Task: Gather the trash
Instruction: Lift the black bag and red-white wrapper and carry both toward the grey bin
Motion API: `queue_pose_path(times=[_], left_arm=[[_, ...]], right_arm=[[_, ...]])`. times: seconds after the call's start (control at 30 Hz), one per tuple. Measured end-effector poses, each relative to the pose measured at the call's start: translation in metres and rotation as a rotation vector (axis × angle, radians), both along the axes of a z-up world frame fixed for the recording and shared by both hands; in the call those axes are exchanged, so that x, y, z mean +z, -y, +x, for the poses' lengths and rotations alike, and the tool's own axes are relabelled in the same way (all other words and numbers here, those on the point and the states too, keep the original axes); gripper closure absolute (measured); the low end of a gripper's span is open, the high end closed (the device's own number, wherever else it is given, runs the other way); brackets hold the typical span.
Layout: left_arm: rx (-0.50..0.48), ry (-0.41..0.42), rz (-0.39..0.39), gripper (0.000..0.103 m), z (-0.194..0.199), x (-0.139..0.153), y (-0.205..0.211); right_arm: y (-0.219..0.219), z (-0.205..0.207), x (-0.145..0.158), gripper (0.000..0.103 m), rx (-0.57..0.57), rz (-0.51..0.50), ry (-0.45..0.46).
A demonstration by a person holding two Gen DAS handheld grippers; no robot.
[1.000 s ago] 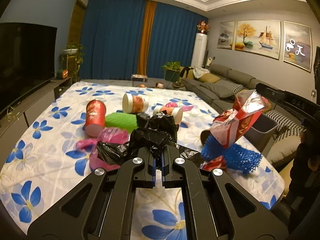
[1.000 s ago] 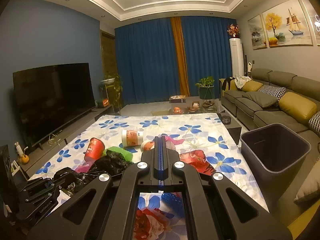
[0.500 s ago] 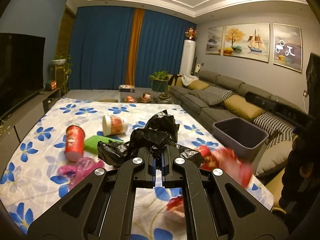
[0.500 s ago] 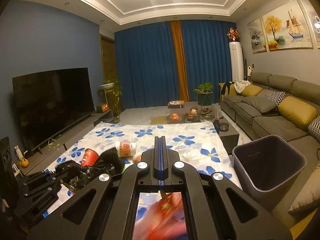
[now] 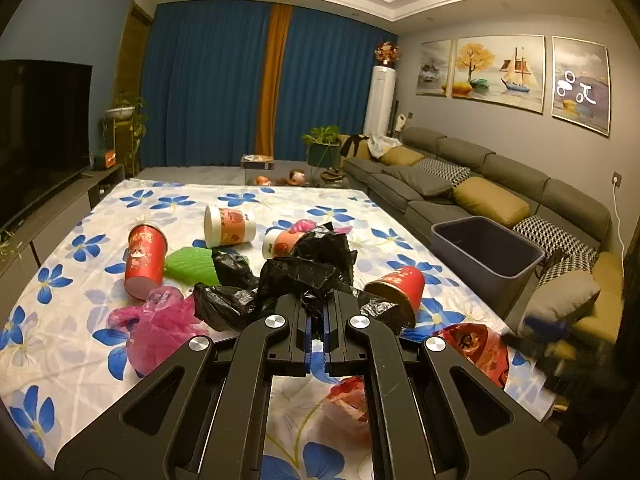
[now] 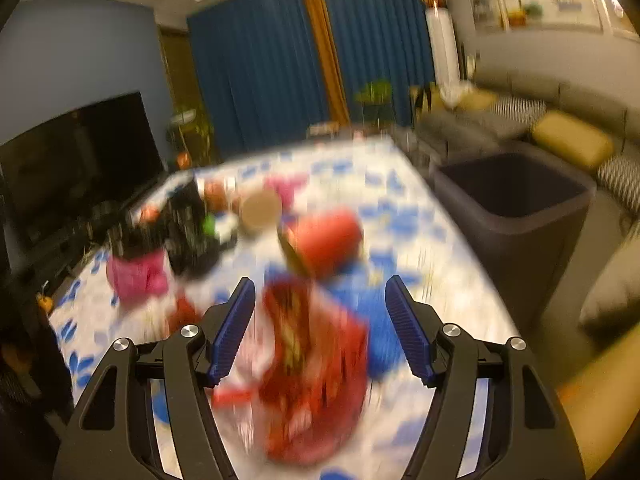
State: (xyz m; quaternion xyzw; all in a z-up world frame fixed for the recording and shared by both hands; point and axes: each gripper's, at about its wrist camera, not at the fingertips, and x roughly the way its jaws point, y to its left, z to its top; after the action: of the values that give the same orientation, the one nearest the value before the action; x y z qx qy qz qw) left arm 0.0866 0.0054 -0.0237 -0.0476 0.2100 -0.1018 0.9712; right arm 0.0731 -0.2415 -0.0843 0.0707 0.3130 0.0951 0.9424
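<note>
My left gripper is shut on a crumpled black plastic bag and holds it above the flowered table. My right gripper is open, low over a red snack wrapper that lies between its fingers; this view is blurred. A blue mesh piece lies beside the wrapper. The grey trash bin stands off the table's right edge and also shows in the right wrist view. The wrapper lies at the table's right edge in the left wrist view.
Red cups, a white cup, a green mesh and a pink bag lie on the table. A sofa runs along the right wall. A TV stands on the left.
My right gripper has opened and dropped low toward the table; the red wrapper it held up now lies on the table. My left gripper still holds the black bag.
</note>
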Motion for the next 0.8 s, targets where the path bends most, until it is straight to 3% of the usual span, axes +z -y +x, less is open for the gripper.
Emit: queue_pose_path(times=[0.1, 0.17, 0.3, 0.37, 0.43, 0.8], left_arm=[[0.002, 0.002, 0.001, 0.1, -0.002, -0.001, 0.0], [0.002, -0.002, -0.001, 0.1, -0.005, -0.002, 0.0], [0.007, -0.007, 0.002, 0.1, -0.007, -0.003, -0.003], [0.012, -0.007, 0.005, 0.1, -0.008, -0.003, -0.005], [0.017, -0.003, 0.007, 0.1, -0.009, -0.001, -0.006], [0.003, 0.037, -0.002, 0.1, -0.009, 0.014, -0.002]], right_arm=[[-0.004, -0.002, -0.012, 0.036, 0.002, 0.018, -0.039], [-0.008, 0.0, -0.016, 0.043, 0.003, 0.033, -0.038], [-0.012, 0.012, -0.022, 0.068, 0.019, 0.06, -0.068], [-0.012, 0.016, -0.022, 0.09, 0.033, 0.077, -0.079], [-0.016, 0.014, -0.013, 0.098, 0.046, 0.063, -0.039], [-0.008, 0.019, 0.055, 0.101, 0.054, 0.057, 0.162]])
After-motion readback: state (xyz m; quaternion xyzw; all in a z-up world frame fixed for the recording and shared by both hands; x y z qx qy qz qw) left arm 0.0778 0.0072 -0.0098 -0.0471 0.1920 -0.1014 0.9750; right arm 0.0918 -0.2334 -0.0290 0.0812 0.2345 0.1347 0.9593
